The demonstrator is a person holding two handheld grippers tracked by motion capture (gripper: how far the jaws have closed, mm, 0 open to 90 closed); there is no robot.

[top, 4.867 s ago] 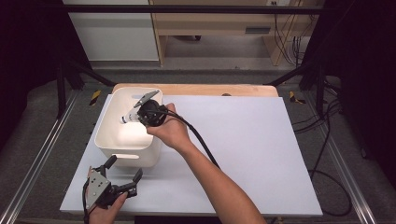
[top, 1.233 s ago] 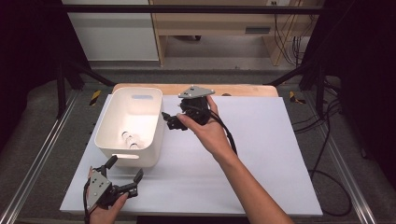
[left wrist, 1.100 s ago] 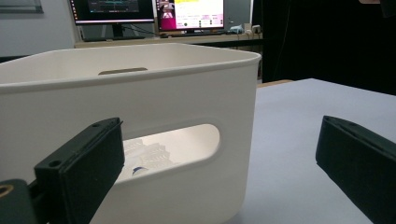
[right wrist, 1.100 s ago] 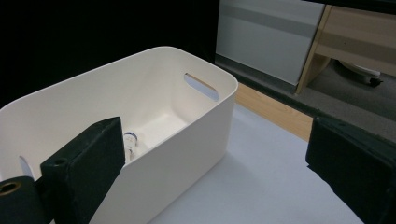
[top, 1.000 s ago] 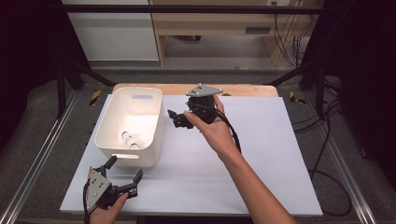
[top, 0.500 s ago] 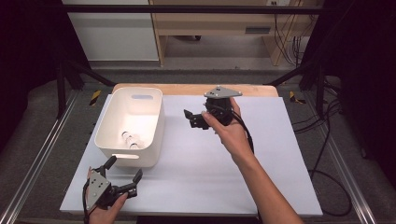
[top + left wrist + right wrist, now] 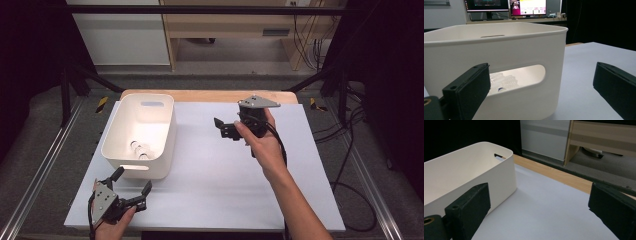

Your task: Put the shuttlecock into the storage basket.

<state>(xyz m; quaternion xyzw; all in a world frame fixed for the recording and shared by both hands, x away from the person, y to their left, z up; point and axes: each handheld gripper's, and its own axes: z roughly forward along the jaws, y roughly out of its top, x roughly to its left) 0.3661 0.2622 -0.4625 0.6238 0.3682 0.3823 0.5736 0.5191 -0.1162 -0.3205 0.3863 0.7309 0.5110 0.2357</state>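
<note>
From above, the right gripper (image 7: pixel 223 129) hangs spread and empty over the table (image 7: pixel 210 170), the white bin (image 7: pixel 141 134) off its jaw side, a small clear bottle (image 7: pixel 139 149) lying inside. The left gripper (image 7: pixel 131 186) rests released just before the bin. Its own view sees the bottle (image 7: pixel 504 81) through the handle slot. The right's view faces bin wall (image 7: pixel 469 177). The drop-off looks done.

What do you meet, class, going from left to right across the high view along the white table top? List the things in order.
Left gripper → white bin holding a small clear bottle → bare white table top → right gripper → the hand holding it.
</note>
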